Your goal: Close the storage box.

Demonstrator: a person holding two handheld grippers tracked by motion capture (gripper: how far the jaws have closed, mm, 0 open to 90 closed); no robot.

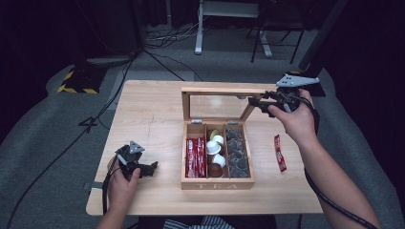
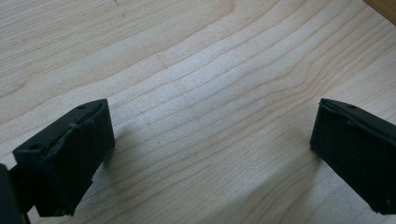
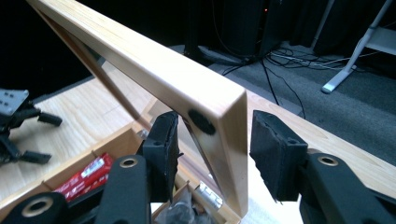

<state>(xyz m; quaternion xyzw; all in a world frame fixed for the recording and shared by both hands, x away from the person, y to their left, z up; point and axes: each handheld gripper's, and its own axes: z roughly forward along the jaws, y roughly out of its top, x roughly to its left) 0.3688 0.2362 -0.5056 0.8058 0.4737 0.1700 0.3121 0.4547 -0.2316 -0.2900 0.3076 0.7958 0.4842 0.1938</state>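
Straddling the lid [image 3: 187, 84] of the "TEA" box [image 1: 217, 183], right gripper [image 3: 212, 154] untouching; left gripper [image 2: 210, 154] spread over the table [image 2: 196, 70].

Lid [image 3: 140, 60] top cut off at frame edge; dark packets [image 1: 236, 152] too small to identify

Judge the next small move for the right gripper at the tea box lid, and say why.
Probably draw the right gripper back off the lid. The lid stands upright over the tea box, its corner between the jaws with a gap on one side, so it seems fully opened.
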